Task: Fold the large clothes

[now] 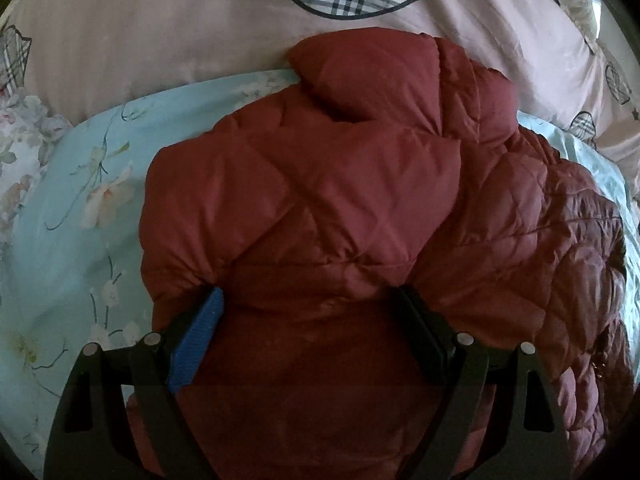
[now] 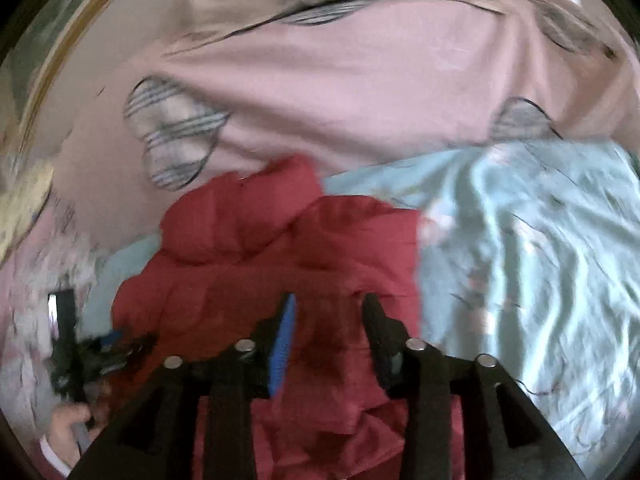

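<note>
A dark red quilted puffer jacket (image 1: 340, 184) lies bunched on the bed, its hood (image 1: 360, 68) at the far end. My left gripper (image 1: 310, 292) stands wide open low over the jacket's near part, with padded fabric bulging between its blue pad (image 1: 200, 336) and its black finger. In the blurred right wrist view the jacket (image 2: 248, 248) fills the lower middle. My right gripper (image 2: 330, 304) hovers over it, its jaws partly apart with red fabric showing in the gap and nothing pinched. The left gripper (image 2: 80, 352) and the hand (image 2: 68, 428) holding it appear at the lower left.
Under the jacket lies a light blue floral sheet (image 1: 80, 220), rumpled on the right side (image 2: 520, 240). A pink duvet (image 1: 160, 32) with plaid heart patches is heaped behind the jacket (image 2: 340, 92). A floral cloth shows at the left edge (image 1: 16, 128).
</note>
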Demonstrator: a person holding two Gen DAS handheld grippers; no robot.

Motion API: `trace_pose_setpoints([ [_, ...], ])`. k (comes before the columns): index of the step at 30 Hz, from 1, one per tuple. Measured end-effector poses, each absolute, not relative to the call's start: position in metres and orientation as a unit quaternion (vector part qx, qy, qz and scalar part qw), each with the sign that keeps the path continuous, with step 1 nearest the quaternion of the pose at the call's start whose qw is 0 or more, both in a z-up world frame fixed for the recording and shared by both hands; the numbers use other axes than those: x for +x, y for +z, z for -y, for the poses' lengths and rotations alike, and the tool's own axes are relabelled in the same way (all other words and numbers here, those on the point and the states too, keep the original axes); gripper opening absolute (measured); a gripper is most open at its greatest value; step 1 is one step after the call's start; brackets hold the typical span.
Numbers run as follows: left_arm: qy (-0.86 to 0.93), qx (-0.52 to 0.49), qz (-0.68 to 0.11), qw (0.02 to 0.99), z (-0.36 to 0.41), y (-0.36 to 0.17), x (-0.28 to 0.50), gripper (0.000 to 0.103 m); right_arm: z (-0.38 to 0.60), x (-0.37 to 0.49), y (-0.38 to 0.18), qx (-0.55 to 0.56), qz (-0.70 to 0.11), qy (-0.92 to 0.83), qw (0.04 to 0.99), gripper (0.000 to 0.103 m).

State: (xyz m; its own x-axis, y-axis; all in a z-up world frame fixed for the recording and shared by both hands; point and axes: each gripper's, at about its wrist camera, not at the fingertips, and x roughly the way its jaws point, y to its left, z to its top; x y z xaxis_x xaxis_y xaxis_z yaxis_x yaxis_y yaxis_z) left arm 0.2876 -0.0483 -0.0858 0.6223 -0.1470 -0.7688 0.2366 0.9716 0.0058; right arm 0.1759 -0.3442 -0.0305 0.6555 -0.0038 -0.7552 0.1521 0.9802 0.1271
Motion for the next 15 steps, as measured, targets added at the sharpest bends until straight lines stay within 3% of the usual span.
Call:
trace_pose_setpoints([
  [9, -0.104, 0.061, -0.421, 0.899, 0.050, -0.086, 0.283, 0.090, 0.323, 0.211, -0.114, 0.010, -0.514, -0.053, 0.856, 0.041],
  [15, -0.114, 0.055, -0.396, 0.909, 0.039, -0.063, 0.257, 0.089, 0.327, 0.216, -0.121, 0.007, -0.517, -0.064, 0.853, 0.041],
])
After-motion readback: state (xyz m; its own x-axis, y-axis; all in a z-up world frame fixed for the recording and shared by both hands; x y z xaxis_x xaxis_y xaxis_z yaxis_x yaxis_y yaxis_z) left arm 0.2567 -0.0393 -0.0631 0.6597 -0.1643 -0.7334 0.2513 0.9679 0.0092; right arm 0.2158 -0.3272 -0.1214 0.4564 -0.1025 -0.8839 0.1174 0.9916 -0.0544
